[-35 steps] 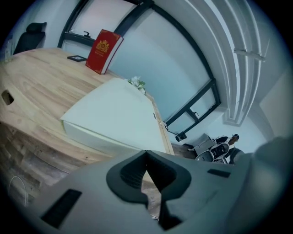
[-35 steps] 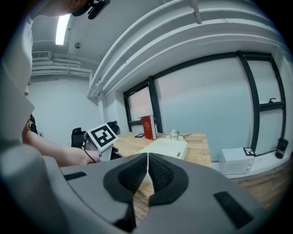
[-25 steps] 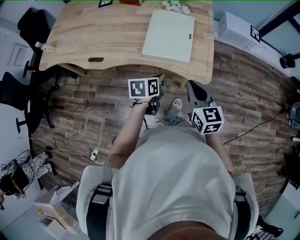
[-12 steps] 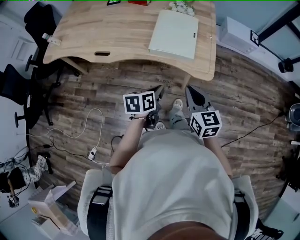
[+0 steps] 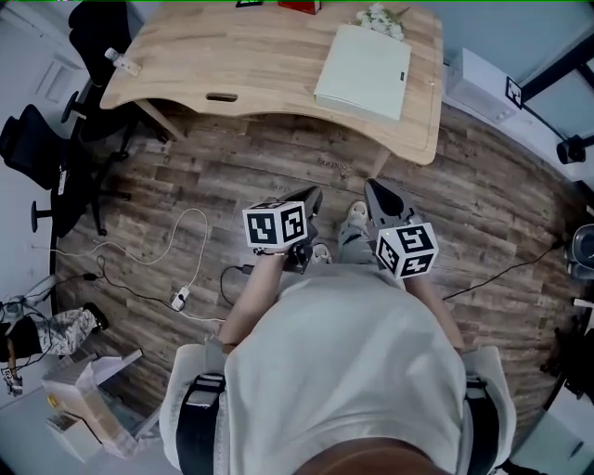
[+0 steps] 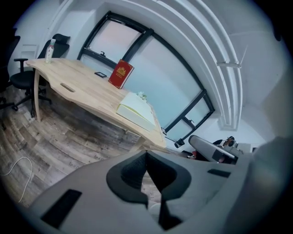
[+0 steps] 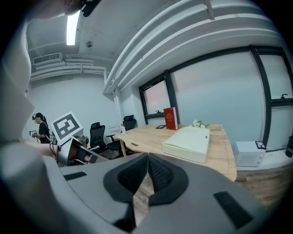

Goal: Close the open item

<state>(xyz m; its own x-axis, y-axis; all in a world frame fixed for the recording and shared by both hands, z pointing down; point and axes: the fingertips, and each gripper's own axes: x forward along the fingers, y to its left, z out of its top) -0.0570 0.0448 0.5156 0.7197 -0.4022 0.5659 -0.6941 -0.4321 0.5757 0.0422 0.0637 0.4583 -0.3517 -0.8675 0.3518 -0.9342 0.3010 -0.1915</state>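
A pale green flat box (image 5: 362, 71) lies with its lid down on the wooden desk (image 5: 232, 56); it also shows in the left gripper view (image 6: 135, 112) and the right gripper view (image 7: 187, 142). My left gripper (image 5: 314, 195) is held over the floor, well short of the desk's front edge. Its jaws are shut with nothing between them (image 6: 146, 153). Beside it, my right gripper (image 5: 369, 184) points at the desk, also shut and empty (image 7: 147, 155). Neither gripper touches the box.
A red book (image 5: 299, 5) stands at the desk's far edge, with white flowers (image 5: 380, 17) by the box and a bottle (image 5: 123, 62) at the left end. Black chairs (image 5: 56, 158) stand left. A white cable (image 5: 176, 269) lies on the floor.
Both grippers have drawn back from the desk toward the person's body, and the desk now lies farther off. The box has not moved. Both pairs of jaws stay shut.
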